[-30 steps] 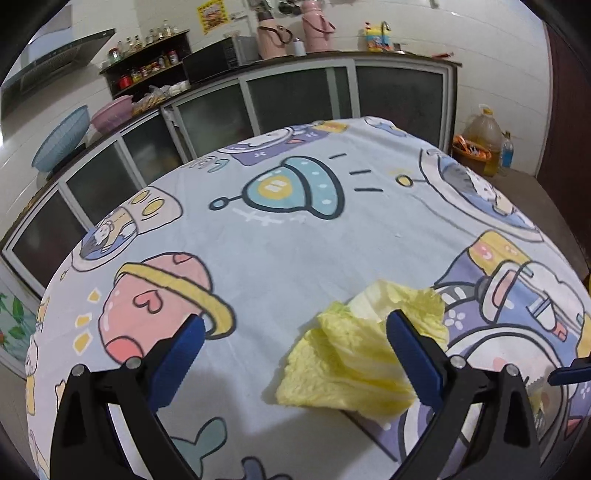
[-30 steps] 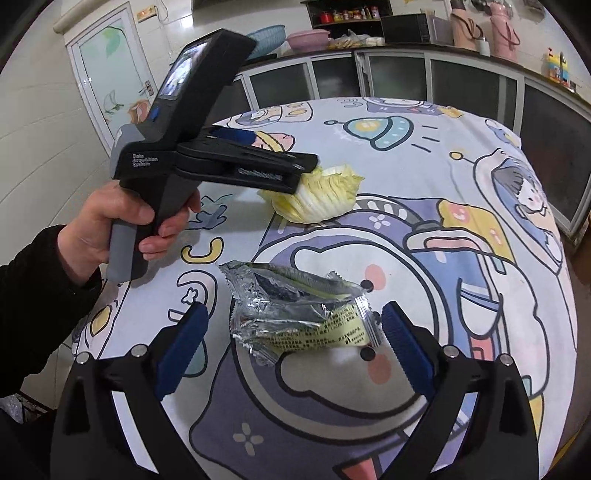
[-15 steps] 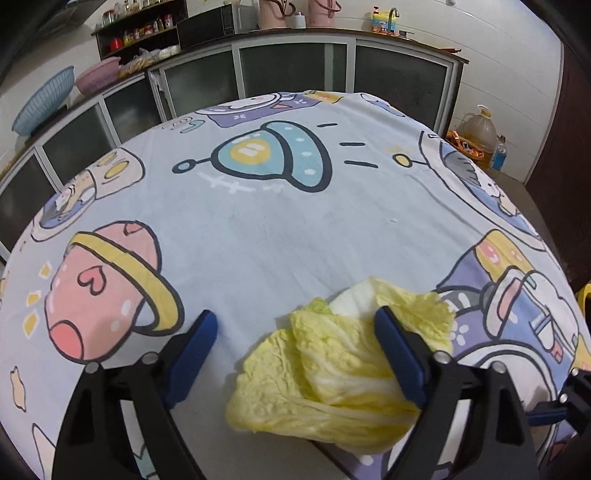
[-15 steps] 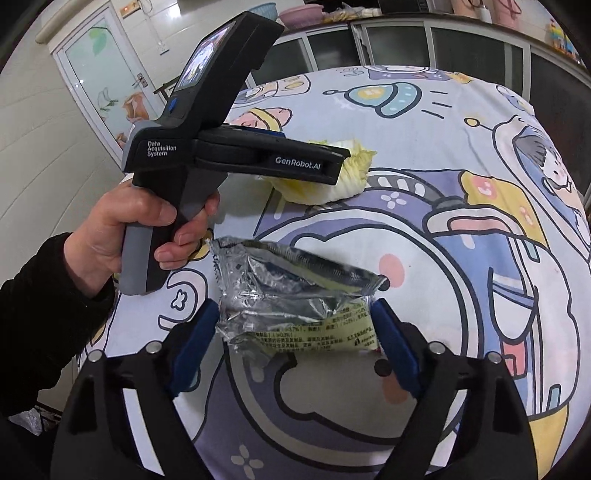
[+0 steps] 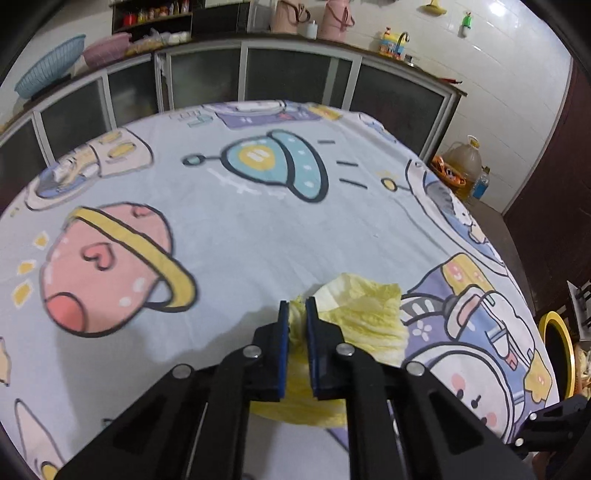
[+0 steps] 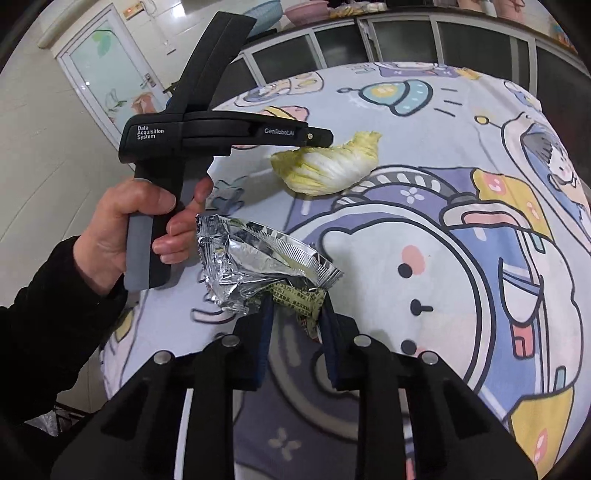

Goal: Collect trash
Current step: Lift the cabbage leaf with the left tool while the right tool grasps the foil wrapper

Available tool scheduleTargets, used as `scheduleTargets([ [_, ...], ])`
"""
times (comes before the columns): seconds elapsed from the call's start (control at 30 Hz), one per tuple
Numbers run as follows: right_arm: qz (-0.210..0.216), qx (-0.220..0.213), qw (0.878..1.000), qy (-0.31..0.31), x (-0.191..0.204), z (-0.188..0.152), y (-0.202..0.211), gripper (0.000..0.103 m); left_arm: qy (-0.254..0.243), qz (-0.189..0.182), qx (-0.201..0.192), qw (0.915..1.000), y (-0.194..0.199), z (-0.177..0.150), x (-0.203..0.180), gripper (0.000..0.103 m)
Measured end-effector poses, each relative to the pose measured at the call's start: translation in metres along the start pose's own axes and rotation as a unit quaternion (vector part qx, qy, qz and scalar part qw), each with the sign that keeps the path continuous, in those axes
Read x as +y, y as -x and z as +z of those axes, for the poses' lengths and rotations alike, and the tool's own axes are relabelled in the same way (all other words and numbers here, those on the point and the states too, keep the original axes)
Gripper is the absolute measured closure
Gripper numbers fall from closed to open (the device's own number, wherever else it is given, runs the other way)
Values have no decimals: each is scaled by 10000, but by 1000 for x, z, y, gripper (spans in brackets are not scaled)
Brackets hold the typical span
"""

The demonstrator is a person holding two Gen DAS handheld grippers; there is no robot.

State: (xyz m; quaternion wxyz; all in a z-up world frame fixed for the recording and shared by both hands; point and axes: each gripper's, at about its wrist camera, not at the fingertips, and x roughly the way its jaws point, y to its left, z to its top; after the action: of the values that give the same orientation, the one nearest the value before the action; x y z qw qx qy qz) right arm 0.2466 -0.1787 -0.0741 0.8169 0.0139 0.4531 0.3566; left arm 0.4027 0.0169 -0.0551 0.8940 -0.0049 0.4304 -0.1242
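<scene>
Left wrist view: my left tool (image 5: 294,306) pinches limp yellow cabbage leaf (image 5: 360,317), may tear; right tool (image 6: 295,317) nips crinkled silver foil wrapper (image 6: 258,266) edge, may slip.

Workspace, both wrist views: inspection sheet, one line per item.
Surface: table under a cartoon space-print cloth.
Job's things: cabbage leaf and crumpled foil wrapper, apart from each other.
Clutter: nothing seen on the cloth.
Grippers: left gripper jaws shut on the leaf's near edge; right gripper jaws closing round the wrapper's printed end, a gap showing beside it, so a firm grip cannot be confirmed.
Cables: nothing seen.
Surroundings: glass-door cabinets, pink flasks, blue basket, oil jug on the floor.
</scene>
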Motion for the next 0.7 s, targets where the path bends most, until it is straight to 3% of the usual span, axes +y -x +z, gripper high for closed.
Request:
scheduleTargets([
  [0.37,44,-309,9994,-165,7,-20,52,81,57,164,-642,9978,82,-22,-13,96],
  [0.7,-213,-699,9953,-633,-10,-69,110,81,-137,67,-1076,9941,144,-47,-74,96],
])
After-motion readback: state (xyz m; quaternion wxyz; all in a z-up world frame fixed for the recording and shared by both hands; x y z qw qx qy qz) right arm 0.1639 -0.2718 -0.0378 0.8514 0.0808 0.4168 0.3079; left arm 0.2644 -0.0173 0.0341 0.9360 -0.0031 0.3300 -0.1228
